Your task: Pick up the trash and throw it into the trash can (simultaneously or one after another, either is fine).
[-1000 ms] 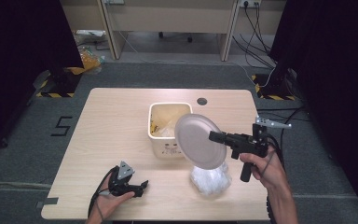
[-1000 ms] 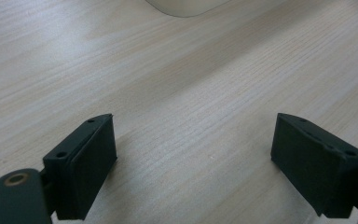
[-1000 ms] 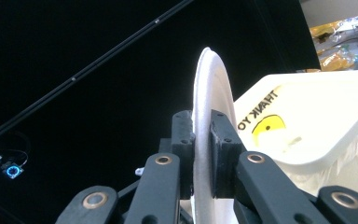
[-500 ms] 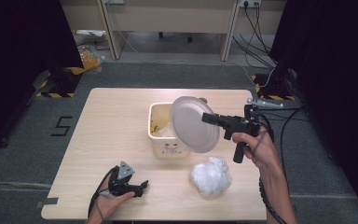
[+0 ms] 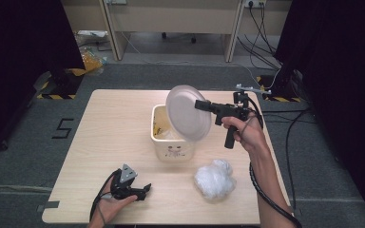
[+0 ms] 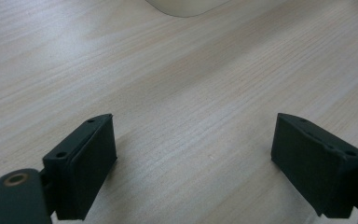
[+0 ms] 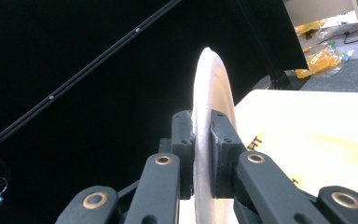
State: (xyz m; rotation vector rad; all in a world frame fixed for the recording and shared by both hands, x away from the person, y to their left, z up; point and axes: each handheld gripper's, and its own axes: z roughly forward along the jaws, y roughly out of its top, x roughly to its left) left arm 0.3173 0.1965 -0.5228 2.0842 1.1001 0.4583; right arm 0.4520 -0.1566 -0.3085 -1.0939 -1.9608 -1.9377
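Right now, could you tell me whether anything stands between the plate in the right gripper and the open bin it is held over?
Nothing visible does. The right gripper holds the plate on edge, tilted above the bin; the crumpled plastic lies off to the side.

Grey carpet floor (image 5: pixel 24 156), black curtains (image 5: pixel 14 57), beige desks (image 5: pixel 171 19) behind.

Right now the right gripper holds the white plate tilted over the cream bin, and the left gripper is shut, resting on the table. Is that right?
Not quite: the left gripper is open, its jaws standing wide apart with bare table between them, as the left gripper view shows. The rest holds: the right gripper grips the white plate tilted over the cream bin.
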